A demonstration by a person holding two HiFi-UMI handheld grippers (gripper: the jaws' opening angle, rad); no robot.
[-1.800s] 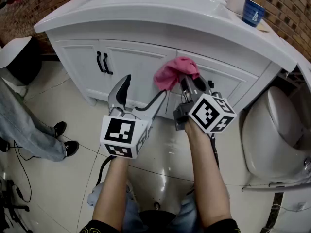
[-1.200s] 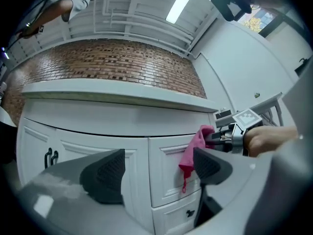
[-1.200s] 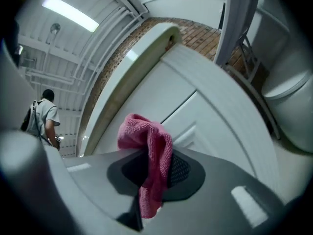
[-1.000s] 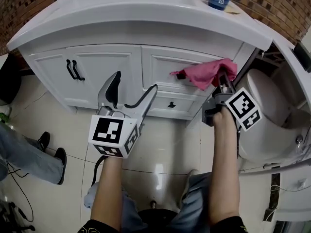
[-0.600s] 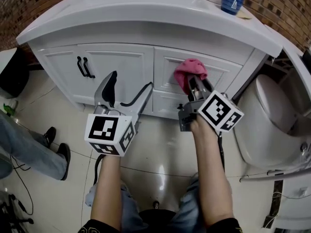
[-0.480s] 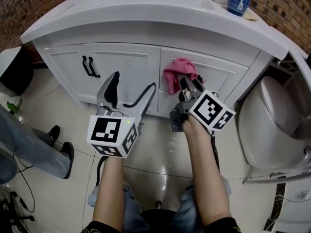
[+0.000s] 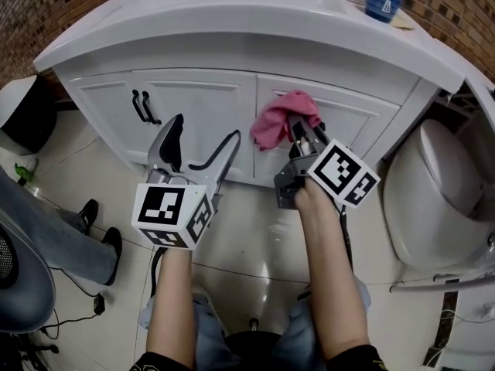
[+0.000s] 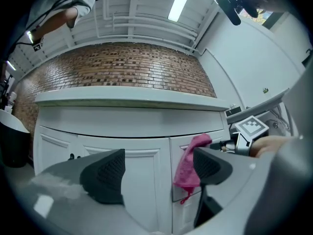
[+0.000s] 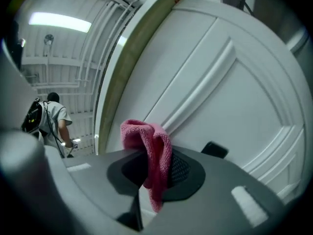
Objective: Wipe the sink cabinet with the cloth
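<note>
**Cloth back at the drawer's left end**

The pink cloth point(image 7: 277, 118) lay pressed on the upper drawer front of the sink cabinet point(image 7: 201, 91), just right of the seam with the door. A second before, I had seen it at that drawer's far right end, by the toilet point(image 7: 433, 199); since then it had crossed the panel leftward, and over the last half second it barely shifted. My right gripper point(image 7: 300, 135) had its jaws closed tight on the cloth, a fold bunched above the pads and a tail hanging below. My left gripper point(image 7: 197, 141) hung in front of the door beside the black handles point(image 7: 143, 107), jaws wide apart, gripping nothing and touching nothing.
</note>
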